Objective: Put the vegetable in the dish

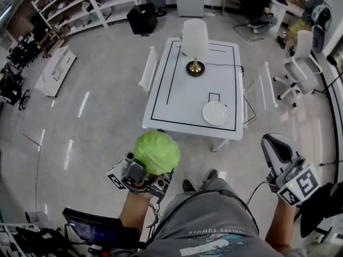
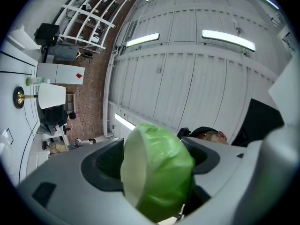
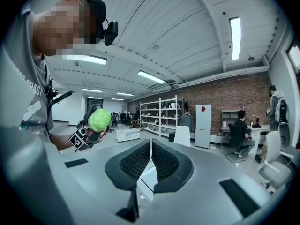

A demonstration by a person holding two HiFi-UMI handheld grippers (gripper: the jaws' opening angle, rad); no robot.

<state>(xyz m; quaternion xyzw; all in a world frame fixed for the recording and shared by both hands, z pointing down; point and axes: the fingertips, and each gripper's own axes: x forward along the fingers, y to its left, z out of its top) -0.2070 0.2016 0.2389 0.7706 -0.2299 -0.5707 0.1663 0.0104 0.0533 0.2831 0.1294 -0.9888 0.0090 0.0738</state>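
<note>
- The left gripper (image 1: 149,170) is clenched on a green cabbage (image 1: 157,152), which is held up in the air, short of the table (image 1: 182,90).
- The right gripper (image 1: 276,150) is pressed tight together, and nothing is held in it.
- In the head view, the white dish (image 1: 215,113) is seen at one o'clock from the cabbage, well apart, on the white table.
- A lamp (image 1: 194,42) is seen at eleven o'clock from the dish.

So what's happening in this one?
A person stands back from the white rectangular table. The left gripper is clamped on a round green cabbage, held in the air. The right gripper is shut and empty. The round white dish sits empty near the table's near right corner; a white-shaded lamp stands farther back.
</note>
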